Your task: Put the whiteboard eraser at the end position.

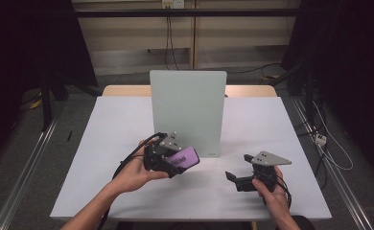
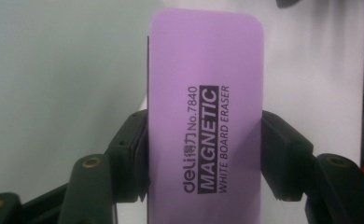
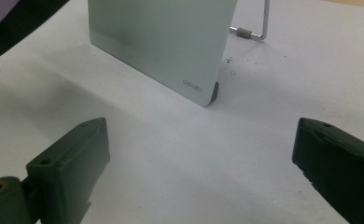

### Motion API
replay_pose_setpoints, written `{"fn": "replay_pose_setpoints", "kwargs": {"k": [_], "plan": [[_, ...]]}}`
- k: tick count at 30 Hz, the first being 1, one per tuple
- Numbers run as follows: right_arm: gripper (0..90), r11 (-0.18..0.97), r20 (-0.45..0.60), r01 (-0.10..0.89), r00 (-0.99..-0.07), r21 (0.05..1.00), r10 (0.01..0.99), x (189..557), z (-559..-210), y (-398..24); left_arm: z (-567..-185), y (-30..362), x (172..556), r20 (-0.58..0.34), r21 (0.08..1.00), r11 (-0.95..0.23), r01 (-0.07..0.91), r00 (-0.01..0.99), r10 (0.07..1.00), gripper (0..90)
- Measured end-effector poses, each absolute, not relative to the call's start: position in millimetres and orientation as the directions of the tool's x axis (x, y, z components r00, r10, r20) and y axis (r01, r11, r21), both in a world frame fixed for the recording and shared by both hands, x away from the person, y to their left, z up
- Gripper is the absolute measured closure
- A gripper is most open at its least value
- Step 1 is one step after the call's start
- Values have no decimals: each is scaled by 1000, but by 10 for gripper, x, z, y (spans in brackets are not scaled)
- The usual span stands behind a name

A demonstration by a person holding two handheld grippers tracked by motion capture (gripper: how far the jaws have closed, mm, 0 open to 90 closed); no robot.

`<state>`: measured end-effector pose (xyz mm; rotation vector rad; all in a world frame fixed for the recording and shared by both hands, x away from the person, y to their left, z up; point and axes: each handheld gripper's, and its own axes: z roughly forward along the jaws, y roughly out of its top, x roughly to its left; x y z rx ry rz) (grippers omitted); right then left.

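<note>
Your left claw (image 1: pixel 175 165) is clamped on the purple eraser (image 2: pixel 206 121), its two black jaws pressing the eraser's long edges, printed face turned up toward the camera. You hold it above the white worktop (image 1: pixel 113 143), just in front of the near left corner of the upright pale green board (image 1: pixel 187 110), which stands mid-worktop on a wire stand (image 3: pixel 257 28). Your right claw (image 1: pixel 238 175) stands wide with nothing between its jaws, low over the worktop to the right, near the board's near right corner, well apart from the eraser.
</note>
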<state>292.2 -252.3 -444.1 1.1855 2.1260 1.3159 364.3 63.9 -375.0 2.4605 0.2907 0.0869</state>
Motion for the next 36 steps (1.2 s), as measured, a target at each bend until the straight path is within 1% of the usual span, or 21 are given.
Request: {"fn": "replay_pose_setpoints", "kwargs": {"k": [5, 9, 14, 19, 23, 27, 33, 36], "plan": [[39, 215, 107, 457, -582, 863, 806, 2916, -4437, -2520, -3806, 578, 3606, -17, 605, -777, 177, 978, 209, 408], [40, 215, 107, 457, -582, 863, 806, 2916, -4436, -2521, -3835, 539, 3605, -66, 592, -783, 189, 980, 187, 408], [39, 218, 104, 456, -583, 863, 806, 2916, -4437, -2517, -3891, 467, 3591, -74, 571, -801, 183, 982, 172, 408], [39, 219, 105, 456, -584, 862, 805, 2914, -4436, -2518, -3964, 445, 3633, -93, 576, -792, 201, 979, 182, 408], [39, 219, 105, 455, -586, 863, 804, 2918, -4439, -2516, -4034, 404, 3636, -109, 550, -808, 211, 977, 181, 408], [39, 218, 106, 457, -585, 863, 804, 2917, -4439, -2517, -4089, 358, 3634, -101, 526, -826, 204, 979, 178, 407], [39, 218, 109, 458, -587, 862, 803, 2918, -4440, -2515, -4146, 312, 3630, -110, 505, -839, 203, 979, 170, 407], [40, 219, 108, 458, -587, 861, 803, 2920, -4441, -2514, -4193, 286, 3632, -129, 498, -841, 211, 977, 168, 407]]}}
